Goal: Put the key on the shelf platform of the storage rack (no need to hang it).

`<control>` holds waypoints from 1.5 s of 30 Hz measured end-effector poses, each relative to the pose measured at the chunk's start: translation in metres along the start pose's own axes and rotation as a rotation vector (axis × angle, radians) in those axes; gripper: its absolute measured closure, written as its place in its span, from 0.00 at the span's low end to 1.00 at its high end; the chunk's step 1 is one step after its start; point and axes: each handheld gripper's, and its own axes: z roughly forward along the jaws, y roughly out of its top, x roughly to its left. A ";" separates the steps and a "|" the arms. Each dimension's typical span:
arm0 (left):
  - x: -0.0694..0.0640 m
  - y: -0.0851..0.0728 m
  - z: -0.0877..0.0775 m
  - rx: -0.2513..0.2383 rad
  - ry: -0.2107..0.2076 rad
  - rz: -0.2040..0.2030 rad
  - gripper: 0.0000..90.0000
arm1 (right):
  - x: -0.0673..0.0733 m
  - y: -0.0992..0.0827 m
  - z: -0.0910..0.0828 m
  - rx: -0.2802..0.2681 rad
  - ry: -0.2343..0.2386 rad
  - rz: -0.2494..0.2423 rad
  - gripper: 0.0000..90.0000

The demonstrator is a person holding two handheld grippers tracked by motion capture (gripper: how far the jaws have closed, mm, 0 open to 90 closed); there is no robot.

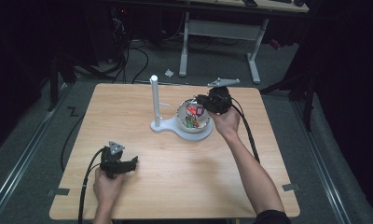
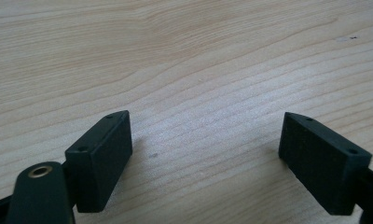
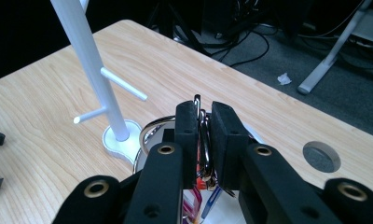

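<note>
A white stand point(image 1: 154, 100) with a tall post and short side pegs sits at the table's middle back, joined to a white bowl point(image 1: 180, 116) of several coloured clips point(image 1: 192, 116). My right gripper point(image 1: 201, 100) hovers over the bowl's far right rim. In the right gripper view it point(image 3: 203, 126) is shut on a silver metal clip point(image 3: 202, 135), held upright above the bowl point(image 3: 152, 128), with the post point(image 3: 91, 60) to the left. My left gripper point(image 1: 134, 162) rests near the table's front left. It point(image 2: 205, 154) stands open over bare wood.
The light wooden table point(image 1: 175, 186) has free room at the front and on both sides. A round grey grommet point(image 3: 321, 156) is set in the top near the bowl. Behind the table, a white-legged desk point(image 1: 219, 28) and cables lie on the floor.
</note>
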 end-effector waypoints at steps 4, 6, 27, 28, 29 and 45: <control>0.000 0.000 0.000 0.000 0.000 0.000 0.20 | 0.001 -0.002 0.006 0.019 0.002 -0.005 0.91; 0.000 0.000 0.000 0.000 0.000 0.000 0.20 | 0.002 -0.003 0.008 0.025 0.002 -0.006 0.91; 0.000 0.000 0.000 0.000 0.000 0.000 0.20 | -0.005 -0.028 0.033 0.081 -0.003 0.033 0.91; 0.000 0.000 0.000 0.000 0.000 0.001 0.20 | -0.006 -0.030 0.034 0.083 -0.006 0.035 0.91; 0.000 0.000 0.000 0.000 0.000 0.001 0.20 | -0.007 -0.032 0.034 0.087 -0.004 0.045 0.91; 0.000 0.000 0.000 -0.001 0.001 0.000 0.20 | -0.019 -0.045 0.041 0.111 -0.029 0.081 0.91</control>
